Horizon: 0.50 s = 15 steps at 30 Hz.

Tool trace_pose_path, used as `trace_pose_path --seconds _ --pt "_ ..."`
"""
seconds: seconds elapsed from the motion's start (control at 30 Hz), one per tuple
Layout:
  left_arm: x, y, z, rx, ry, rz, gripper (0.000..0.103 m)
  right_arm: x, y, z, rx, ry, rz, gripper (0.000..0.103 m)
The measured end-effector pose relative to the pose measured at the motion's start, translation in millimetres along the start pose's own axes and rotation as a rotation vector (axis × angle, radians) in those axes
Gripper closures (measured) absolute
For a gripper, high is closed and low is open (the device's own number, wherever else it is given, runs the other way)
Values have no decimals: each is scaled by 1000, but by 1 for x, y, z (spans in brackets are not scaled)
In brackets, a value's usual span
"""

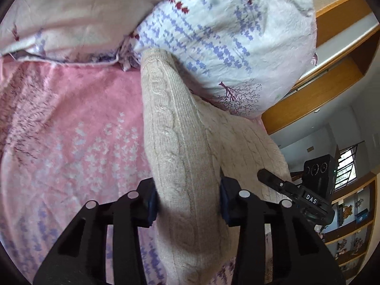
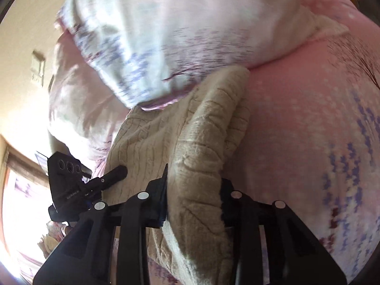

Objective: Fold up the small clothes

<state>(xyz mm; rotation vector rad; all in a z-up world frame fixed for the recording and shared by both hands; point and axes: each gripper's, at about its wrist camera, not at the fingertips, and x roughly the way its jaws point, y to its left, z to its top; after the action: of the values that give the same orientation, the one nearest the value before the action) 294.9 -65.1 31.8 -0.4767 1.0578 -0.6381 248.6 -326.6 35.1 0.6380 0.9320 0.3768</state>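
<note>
- Beige cable-knit sweater [image 1: 180, 142], spread over the pink bedspread [image 1: 71, 130] on the bed, far end tucked against a floral pillow [image 1: 225, 35].
- Left gripper [image 1: 187, 204]: jaws clamped on a thick bunched fold of the knit, which runs forward as a raised ridge towards the pillow.
- Right gripper [image 2: 193, 199]: jaws likewise clamped on a rolled edge of the sweater [image 2: 201, 130], cloth bulging out between them.
- Each gripper visible in the other's view, just beside it over the garment [image 1: 296, 190] [image 2: 80, 182].
- Step in hand, by judgement: mid-fold, both edges pinched and lifted, ready to be carried across the body of the sweater.
- Next move calls for: carrying both grips together at matched pace and height so the fold line stays straight; laying the edge flat before letting go; keeping clear of the pillow [image 2: 178, 35].
- Thick, soft knit likely to sag and slump between the grips.
</note>
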Motion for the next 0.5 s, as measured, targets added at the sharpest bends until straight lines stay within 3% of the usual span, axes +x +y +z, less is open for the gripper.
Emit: trace_pose_path --seconds 0.27,0.4,0.5 --pt "-88 58 -5 -19 -90 50 63 49 79 -25 -200 6 39 73" --pt "-81 101 -6 -90 -31 77 60 90 84 -37 -197 76 -39 72" --pt "-74 129 -9 -177 -31 -4 54 95 74 -38 -131 97 -15 65"
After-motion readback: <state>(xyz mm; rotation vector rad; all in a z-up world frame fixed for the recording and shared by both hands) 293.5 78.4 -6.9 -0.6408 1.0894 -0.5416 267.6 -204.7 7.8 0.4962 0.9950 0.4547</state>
